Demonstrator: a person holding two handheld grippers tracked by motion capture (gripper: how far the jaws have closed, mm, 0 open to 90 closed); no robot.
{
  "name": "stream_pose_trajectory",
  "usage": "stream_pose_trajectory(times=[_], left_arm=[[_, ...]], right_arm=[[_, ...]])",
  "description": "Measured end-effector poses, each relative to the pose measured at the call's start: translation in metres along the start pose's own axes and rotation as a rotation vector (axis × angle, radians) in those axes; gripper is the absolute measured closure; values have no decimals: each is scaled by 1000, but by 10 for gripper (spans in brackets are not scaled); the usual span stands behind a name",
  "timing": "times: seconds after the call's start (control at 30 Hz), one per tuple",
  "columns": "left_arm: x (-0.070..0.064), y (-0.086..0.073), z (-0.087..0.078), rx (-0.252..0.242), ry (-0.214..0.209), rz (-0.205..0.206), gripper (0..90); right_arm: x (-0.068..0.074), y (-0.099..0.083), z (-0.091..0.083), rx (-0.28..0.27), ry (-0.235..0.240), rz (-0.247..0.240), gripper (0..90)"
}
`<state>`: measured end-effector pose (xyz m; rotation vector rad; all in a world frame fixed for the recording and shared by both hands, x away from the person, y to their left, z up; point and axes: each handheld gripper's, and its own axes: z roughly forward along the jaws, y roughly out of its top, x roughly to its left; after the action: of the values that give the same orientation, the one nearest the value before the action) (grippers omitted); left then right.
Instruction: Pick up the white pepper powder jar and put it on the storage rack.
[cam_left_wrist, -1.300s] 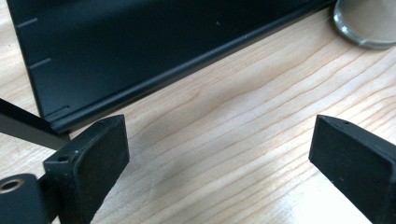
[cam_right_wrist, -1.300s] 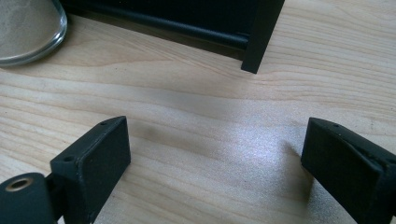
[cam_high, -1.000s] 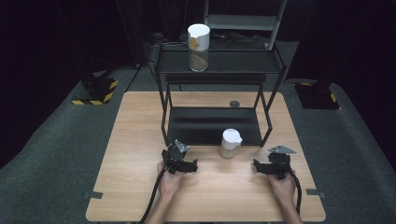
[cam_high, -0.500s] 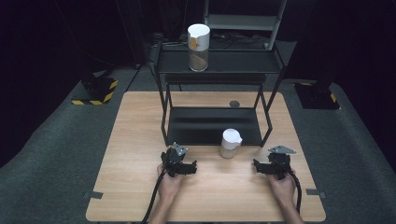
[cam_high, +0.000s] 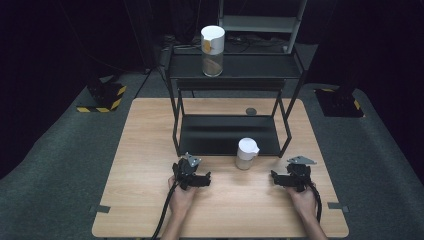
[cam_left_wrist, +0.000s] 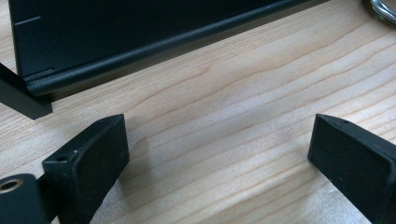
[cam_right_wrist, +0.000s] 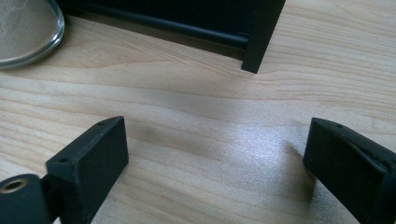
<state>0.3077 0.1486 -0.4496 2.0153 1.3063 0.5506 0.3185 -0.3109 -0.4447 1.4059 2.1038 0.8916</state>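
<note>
A small glass jar (cam_high: 247, 153) with a white lid stands on the wooden table (cam_high: 150, 130), just in front of the black shelf rack (cam_high: 230, 132). A taller white-lidded jar (cam_high: 212, 50) stands on the rack's top shelf. My left gripper (cam_high: 192, 169) rests low over the table to the left of the small jar, open and holding nothing (cam_left_wrist: 219, 158). The jar's glass base (cam_left_wrist: 384, 7) shows at the top right corner of the left gripper view. My right gripper (cam_high: 295, 171) sits to the jar's right, also open and holding nothing (cam_right_wrist: 217, 158). That jar's base (cam_right_wrist: 23, 32) lies ahead on its left.
The rack's lower shelf edge (cam_left_wrist: 154, 46) runs close ahead of the left jaws. A rack leg (cam_right_wrist: 261, 37) stands ahead of the right jaws. A small dark round disc (cam_high: 251, 111) lies on the table behind the lower shelf. Dark floor surrounds the table.
My left gripper has slid slightly back toward the person. The right gripper and both jars have stayed put.
</note>
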Motion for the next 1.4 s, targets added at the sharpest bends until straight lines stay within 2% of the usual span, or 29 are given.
stream_pose_trajectory(times=[0.2,0.3,0.4,0.57,0.67,0.77,0.93,1.17,1.4], left_arm=[[0,0,0,0,-1,0,52],[0,0,0,0,0,0,52],[0,0,0,0,0,-1,52],[0,0,0,0,-1,0,52],[0,0,0,0,0,0,52],[0,0,0,0,0,1,52],[0,0,0,0,0,1,52],[0,0,0,0,0,1,52],[0,0,0,0,-1,0,52]], right_arm=[[2,2,1,7,-3,1,30],[1,7,1,28,3,-3,33],[1,9,-1,36,28,-13,36],[6,6,-9,12,80,-46,36],[7,5,-12,4,136,-62,37],[9,6,-12,4,180,-77,41],[13,8,-9,2,223,-91,44],[24,15,-6,-4,255,-120,56],[32,25,1,-31,273,-114,79]])
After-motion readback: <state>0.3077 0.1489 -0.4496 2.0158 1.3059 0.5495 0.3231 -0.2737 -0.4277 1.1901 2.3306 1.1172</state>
